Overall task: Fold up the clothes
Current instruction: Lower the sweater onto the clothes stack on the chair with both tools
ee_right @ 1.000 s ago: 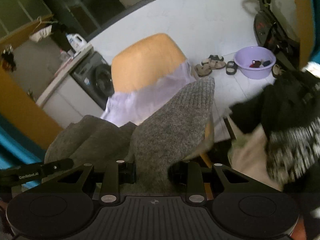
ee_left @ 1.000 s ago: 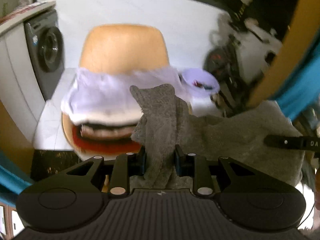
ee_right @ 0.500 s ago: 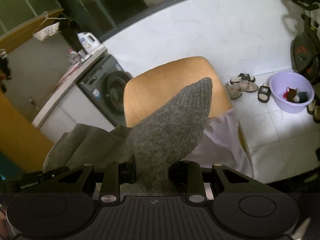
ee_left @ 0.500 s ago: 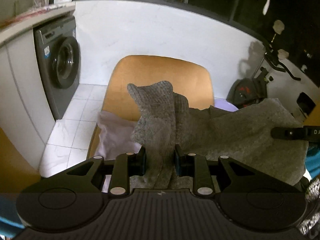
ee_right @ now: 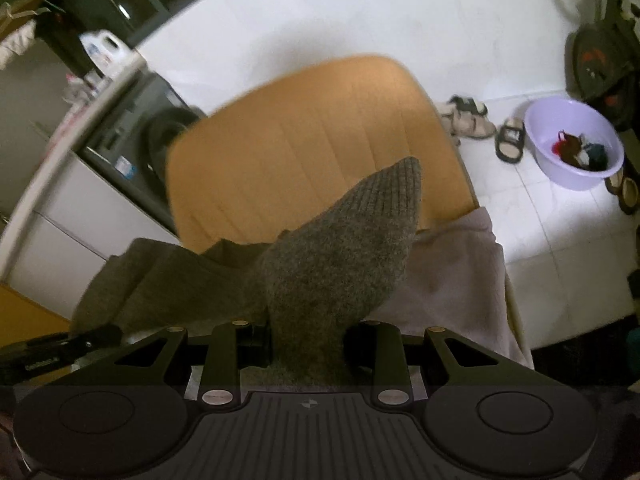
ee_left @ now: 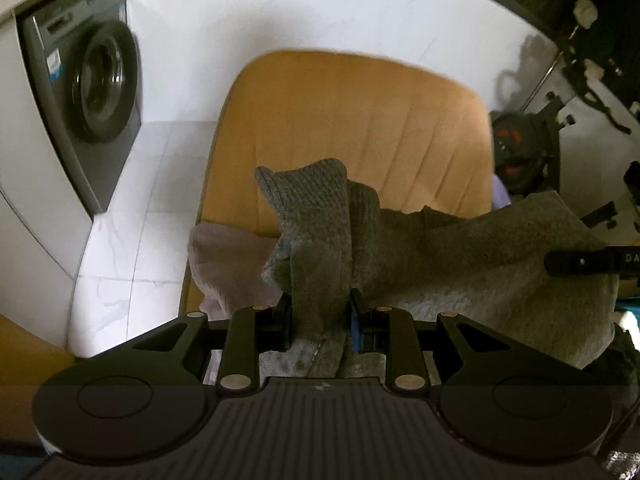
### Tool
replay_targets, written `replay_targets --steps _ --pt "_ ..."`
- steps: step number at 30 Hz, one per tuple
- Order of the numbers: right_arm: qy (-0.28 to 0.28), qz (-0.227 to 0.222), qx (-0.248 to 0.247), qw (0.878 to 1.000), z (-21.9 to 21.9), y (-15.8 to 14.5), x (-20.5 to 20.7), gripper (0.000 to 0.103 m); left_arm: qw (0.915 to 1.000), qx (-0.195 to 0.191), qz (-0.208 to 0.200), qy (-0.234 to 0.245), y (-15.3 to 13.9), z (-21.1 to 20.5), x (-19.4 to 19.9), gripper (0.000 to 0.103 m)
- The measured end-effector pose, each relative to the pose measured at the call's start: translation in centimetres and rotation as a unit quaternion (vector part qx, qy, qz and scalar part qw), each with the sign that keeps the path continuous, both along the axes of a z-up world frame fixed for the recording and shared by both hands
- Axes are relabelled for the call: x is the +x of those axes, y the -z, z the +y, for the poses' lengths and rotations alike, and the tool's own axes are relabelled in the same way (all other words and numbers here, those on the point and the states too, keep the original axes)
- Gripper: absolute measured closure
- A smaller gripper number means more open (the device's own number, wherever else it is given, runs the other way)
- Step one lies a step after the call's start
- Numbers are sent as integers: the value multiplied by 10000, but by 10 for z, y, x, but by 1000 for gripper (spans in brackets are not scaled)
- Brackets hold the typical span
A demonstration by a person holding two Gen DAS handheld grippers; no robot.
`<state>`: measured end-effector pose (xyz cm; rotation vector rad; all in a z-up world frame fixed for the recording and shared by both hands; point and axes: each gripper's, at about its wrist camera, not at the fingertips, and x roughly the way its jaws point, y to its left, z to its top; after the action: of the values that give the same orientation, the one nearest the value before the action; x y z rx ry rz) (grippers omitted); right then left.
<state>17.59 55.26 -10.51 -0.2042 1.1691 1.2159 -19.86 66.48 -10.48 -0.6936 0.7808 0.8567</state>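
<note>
A grey knitted sweater point(ee_left: 460, 256) hangs stretched between both grippers in front of an orange chair point(ee_left: 352, 128). My left gripper point(ee_left: 320, 316) is shut on a bunched ribbed end of it. My right gripper point(ee_right: 306, 344) is shut on another ribbed end point(ee_right: 352, 248) that sticks up past the jaws. The rest of the sweater sags to the left in the right wrist view point(ee_right: 160, 276). The right gripper's tip shows at the right edge of the left wrist view point(ee_left: 584, 262). A pale lilac garment point(ee_right: 456, 276) lies on the chair seat under the sweater.
A washing machine point(ee_left: 84, 92) stands left of the chair under a counter. A lilac basin point(ee_right: 576, 148) with small items and sandals point(ee_right: 472, 120) sit on the white tiled floor to the right. An exercise bike point(ee_left: 524, 148) stands at the far right.
Both grippers have moved forward and lower toward the chair, carrying the sweater; the chair back now looms larger. Both stay shut on the sweater.
</note>
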Motion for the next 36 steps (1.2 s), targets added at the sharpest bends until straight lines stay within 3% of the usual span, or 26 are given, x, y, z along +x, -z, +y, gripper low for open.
replay_targets --steps 5,8,10,11,12,13,16,19,22,23,25,27,29,31,32,33,35,36 --pt "-152 -57 -377 9992 30 48 8 76 9994 -242 232 -32 49 20 12 76" --pt "-157 -112 -717 9972 42 88 10 74 9977 -363 565 6 92 30 23 69" --pt "-59 -276 -1013 9945 47 115 11 67 9960 -455 757 -150 115 36 23 64" --pt "1 -369 -1159 9926 50 127 12 56 9951 -531 800 -246 124 39 21 61" --pt "87 -450 -1268 9909 50 137 13 39 9948 -701 656 -330 126 42 14 59" --pt "219 -462 -1266 9906 47 139 16 35 9945 -828 502 -403 123 43 5 58" --pt "515 -169 -989 9936 29 129 23 34 9952 -835 355 -378 99 33 -14 45" --pt "648 53 -686 9955 -1 109 24 34 9949 -891 441 -161 85 12 -28 42" --pt "482 186 -734 9960 -23 104 15 34 9921 -1095 609 14 89 -5 -32 42" --pt "372 120 -878 9954 -26 106 12 34 9917 -1116 628 42 92 -10 -33 45" --pt "221 -110 -1220 9922 -33 113 3 37 9913 -1093 730 -35 95 -15 -36 76" --pt "299 -136 -1383 9898 -44 118 -1 57 9907 -1070 831 -112 98 -21 -39 89" --pt "590 -21 -1347 9891 -49 121 2 72 9901 -1123 805 -260 98 -21 -44 90" --pt "852 25 -1291 9880 -55 119 5 75 9890 -1180 731 -500 96 -18 -53 85" --pt "894 -39 -1323 9872 -56 119 5 71 9884 -1135 808 -601 99 -18 -56 80" --pt "936 -103 -1354 9863 -57 118 5 59 9874 -1092 920 -681 101 -17 -58 64" --pt "1000 -243 -1445 9841 -57 117 1 50 9873 -1024 939 -777 95 -16 -61 61" --pt "995 -321 -1434 9841 -58 113 -3 50 9888 -900 907 -770 87 -18 -61 61"
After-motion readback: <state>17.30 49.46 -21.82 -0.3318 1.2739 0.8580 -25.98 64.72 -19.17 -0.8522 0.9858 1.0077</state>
